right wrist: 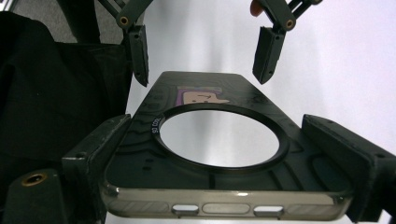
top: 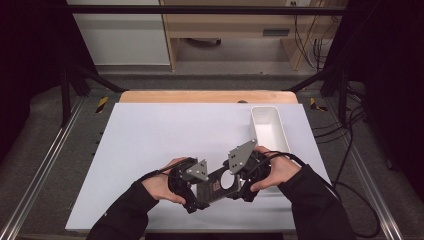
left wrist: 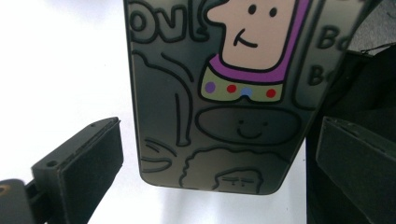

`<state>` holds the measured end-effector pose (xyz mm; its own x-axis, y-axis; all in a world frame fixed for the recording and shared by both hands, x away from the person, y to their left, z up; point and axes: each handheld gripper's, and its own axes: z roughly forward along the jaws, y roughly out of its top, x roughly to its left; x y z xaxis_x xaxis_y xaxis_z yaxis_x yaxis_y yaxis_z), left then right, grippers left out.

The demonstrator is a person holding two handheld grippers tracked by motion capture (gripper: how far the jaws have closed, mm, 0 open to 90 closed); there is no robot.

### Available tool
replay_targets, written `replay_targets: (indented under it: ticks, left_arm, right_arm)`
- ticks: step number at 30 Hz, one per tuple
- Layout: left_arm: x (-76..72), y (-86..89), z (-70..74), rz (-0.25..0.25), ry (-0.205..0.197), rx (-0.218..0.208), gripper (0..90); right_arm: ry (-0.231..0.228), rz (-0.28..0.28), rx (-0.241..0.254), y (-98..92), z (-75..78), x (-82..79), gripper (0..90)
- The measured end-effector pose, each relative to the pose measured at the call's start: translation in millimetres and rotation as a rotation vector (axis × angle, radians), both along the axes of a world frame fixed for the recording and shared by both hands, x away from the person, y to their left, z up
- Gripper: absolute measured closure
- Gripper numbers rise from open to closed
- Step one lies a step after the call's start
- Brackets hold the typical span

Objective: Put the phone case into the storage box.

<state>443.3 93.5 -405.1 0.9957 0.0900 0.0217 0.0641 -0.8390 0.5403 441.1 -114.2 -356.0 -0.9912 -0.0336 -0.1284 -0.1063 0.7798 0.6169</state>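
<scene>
While watching white counter (top: 150,140), am seeing white bin (top: 270,127) sitting at right side, near right hand. Am holding dark phone case (top: 216,186) above near edge, between both hands. Right claw (right wrist: 224,154) is clamping case by its sides. Left claw (left wrist: 210,158) is standing open, jaws flanking case's other end, not touching.

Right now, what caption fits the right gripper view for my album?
The right gripper clamps a dark cartoon phone case while the left gripper hangs open over its far end.
</scene>
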Motion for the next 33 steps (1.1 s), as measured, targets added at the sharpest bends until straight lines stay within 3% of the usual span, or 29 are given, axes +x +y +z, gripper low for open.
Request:
replay_targets:
  ticks: [20,33]
  left_arm:
    - [4.0,-18.6,-6.4,-0.022,0.008,0.088,0.6]
    - [4.2,-22.4,-11.5,-0.017,-0.001,0.132,3.7]
  right_arm:
    - [0.002,0.009,-0.065,17.5,0.4,3.1,12.1]
    - [-0.005,0.003,-0.078,17.3,2.8,3.1,12.1]
